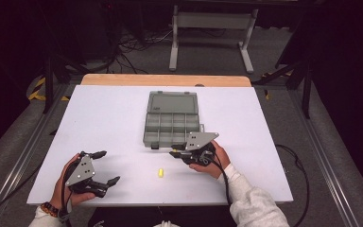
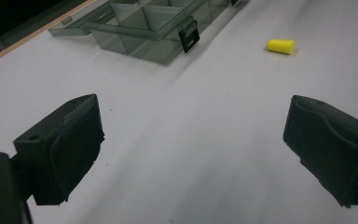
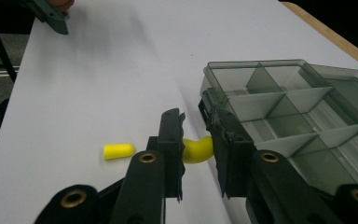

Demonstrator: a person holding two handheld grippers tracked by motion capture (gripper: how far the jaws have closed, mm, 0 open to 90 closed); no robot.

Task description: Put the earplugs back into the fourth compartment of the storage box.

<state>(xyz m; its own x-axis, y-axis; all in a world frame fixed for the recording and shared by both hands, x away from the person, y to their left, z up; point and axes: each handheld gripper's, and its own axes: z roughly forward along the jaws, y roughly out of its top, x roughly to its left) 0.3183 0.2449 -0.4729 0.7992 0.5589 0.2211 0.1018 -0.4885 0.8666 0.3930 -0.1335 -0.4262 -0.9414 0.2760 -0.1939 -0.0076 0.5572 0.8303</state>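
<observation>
Your right claw pinches a soft yellow foam earplug, bent, its long axis spanning the jaws. The smoky clear plastic compartment box w/ open lid sits just beyond & right of it, so that hand's nearer. A 2nd yellow foam earplug lies on the white counter, near edge, btwn both hands. Left claw gapes wide, holding nothing.

Your right gripper holds one earplug just before the organizer box; another earplug lies nearer you, probably left of it.
</observation>
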